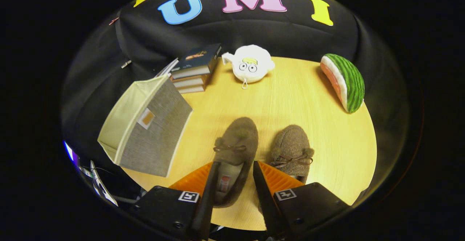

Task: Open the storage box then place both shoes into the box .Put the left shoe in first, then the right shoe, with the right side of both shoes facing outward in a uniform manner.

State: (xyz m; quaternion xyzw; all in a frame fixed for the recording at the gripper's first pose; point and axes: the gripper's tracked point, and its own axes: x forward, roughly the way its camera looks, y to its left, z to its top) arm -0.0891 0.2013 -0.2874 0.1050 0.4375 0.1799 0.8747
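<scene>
Gripper view
Gripper (235,166): hovering over the near edge of the table, its fingers standing apart and gripping nothing; the heel end of the left shoe is lying in the gap between them, and I cannot tell whether either finger is touching it.
Left shoe (235,150): a brown fuzzy slipper with a small bow, sitting flat on the table, toe pointing away from the fingers.
Right shoe (292,148): a matching slipper lying just beside the first, its heel hidden behind the right-hand finger.
Storage box (152,132): a grey fabric box with a pale lining, sitting at the table's edge, tilted, well apart from the shoes.
Table (290,99): round, light wood.
Books (194,70): stacked just beyond the box.
Plush toy (250,64): white, resting at the far edge.
Watermelon slice (345,81): lying at the far side, beyond the right shoe.
</scene>
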